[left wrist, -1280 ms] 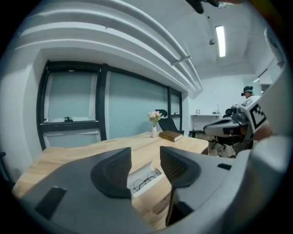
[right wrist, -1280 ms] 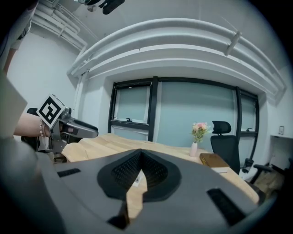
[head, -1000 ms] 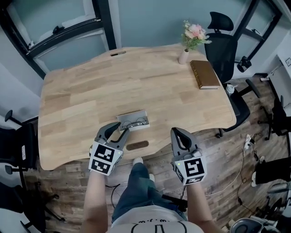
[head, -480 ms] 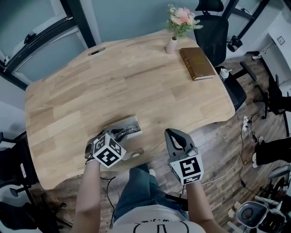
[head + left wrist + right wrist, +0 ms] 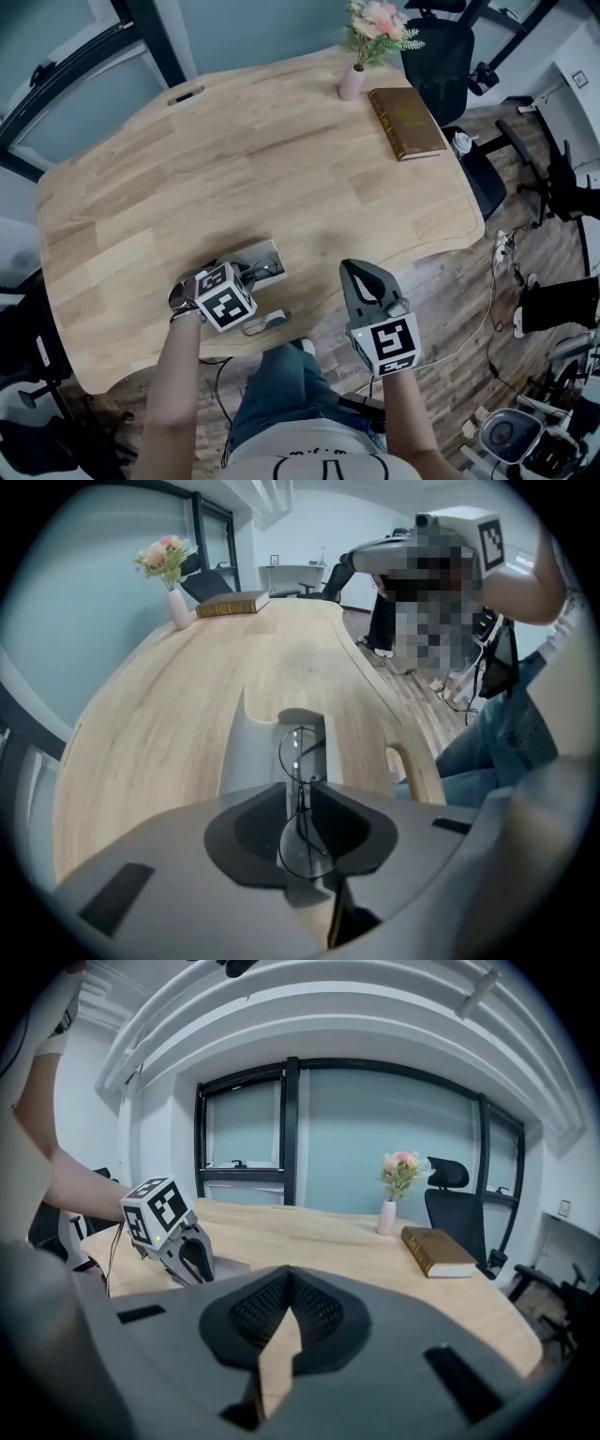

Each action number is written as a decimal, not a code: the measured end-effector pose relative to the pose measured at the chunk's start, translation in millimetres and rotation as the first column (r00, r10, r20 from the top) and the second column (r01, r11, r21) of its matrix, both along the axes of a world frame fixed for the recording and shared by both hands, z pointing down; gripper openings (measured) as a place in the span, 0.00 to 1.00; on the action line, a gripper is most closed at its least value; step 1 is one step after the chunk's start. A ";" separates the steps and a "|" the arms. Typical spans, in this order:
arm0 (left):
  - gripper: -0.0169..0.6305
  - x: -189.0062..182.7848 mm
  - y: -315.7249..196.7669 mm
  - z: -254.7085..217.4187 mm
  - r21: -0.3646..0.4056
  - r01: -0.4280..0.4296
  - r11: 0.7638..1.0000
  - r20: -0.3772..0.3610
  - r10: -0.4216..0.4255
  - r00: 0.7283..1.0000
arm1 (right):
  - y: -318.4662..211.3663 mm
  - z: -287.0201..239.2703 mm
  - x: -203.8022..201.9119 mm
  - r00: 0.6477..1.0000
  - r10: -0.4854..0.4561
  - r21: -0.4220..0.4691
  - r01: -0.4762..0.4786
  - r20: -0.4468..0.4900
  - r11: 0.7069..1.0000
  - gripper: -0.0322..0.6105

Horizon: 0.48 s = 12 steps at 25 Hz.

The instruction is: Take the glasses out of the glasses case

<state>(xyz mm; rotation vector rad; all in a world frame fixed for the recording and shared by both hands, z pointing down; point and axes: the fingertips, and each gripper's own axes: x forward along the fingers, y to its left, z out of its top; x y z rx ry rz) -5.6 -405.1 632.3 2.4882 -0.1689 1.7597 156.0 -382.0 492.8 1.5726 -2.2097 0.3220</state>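
Two left fingers (image 5: 253, 827) closing; glasses (image 5: 302, 754) bridge between them.

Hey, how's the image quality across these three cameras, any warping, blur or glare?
Head view: sharp, evenly lit, only soft shadows on the table. Left gripper view: strong fisheye, dark corners; the glasses between the left gripper's closing jaws look crisp. Right gripper view: same bowing, the ceiling beams curve, no glare.
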 end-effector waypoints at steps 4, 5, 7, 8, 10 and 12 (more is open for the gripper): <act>0.11 1.5 -0.1 5.1 -0.032 -0.006 0.999 -0.007 0.006 1.000 | -1.8 1.9 -4.4 1.000 -0.004 -0.005 0.004 -0.001 1.000 0.06; 0.08 1.5 0.5 5.9 -0.032 -0.004 0.999 -0.011 0.003 1.000 | -1.6 2.3 -5.3 1.000 -0.006 -0.007 0.006 -0.003 1.000 0.06; 0.07 1.5 0.1 4.7 -0.025 0.011 1.000 -0.023 -0.012 1.000 | -1.2 2.0 -6.6 1.000 -0.008 -0.007 0.008 -0.009 1.000 0.06; 0.07 1.5 -0.9 3.2 -0.016 0.019 1.000 -0.027 -0.019 0.999 | -1.1 0.8 -7.2 1.000 -0.010 -0.004 0.010 -0.011 1.000 0.06; 0.07 1.4 -3.1 -0.8 0.011 0.029 1.000 -0.030 -0.029 0.999 | -0.5 -3.3 -8.9 1.000 -0.016 0.005 0.017 -0.013 1.000 0.06; 0.06 1.0 -5.3 -8.1 0.042 0.038 0.998 -0.035 -0.037 0.999 | 0.4 -10.3 -12.1 1.000 -0.024 0.018 0.024 -0.012 1.000 0.06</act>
